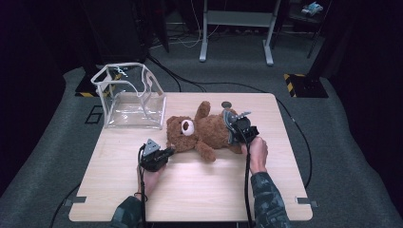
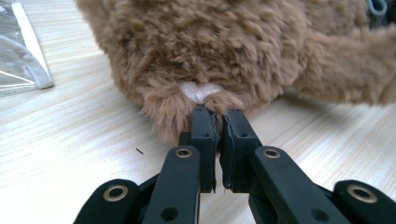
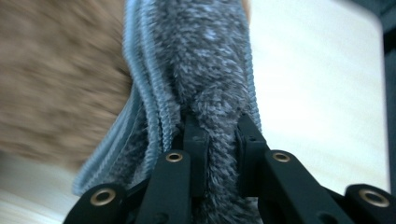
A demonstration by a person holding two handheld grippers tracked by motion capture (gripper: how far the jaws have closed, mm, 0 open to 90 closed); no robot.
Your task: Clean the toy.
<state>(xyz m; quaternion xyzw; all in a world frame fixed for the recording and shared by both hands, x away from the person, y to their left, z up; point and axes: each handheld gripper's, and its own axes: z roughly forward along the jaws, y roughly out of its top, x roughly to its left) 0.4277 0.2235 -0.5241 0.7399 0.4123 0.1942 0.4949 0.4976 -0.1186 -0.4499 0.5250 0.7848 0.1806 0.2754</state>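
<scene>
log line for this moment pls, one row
left hand-held gripper: shut on teddy bear ear | right hand-held gripper: shut on grey garment | bear: lying on table | clear bag: open, beside bear

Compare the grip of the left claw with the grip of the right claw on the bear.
The left claw pinches a small tuft of brown fur at the teddy bear's ear, jaws nearly together. The right claw clamps a thicker fold of the bear's grey ribbed garment, jaws held wider apart. In the high view, the left works at the head end, the right at the far end. Both are shut on soft material.
</scene>
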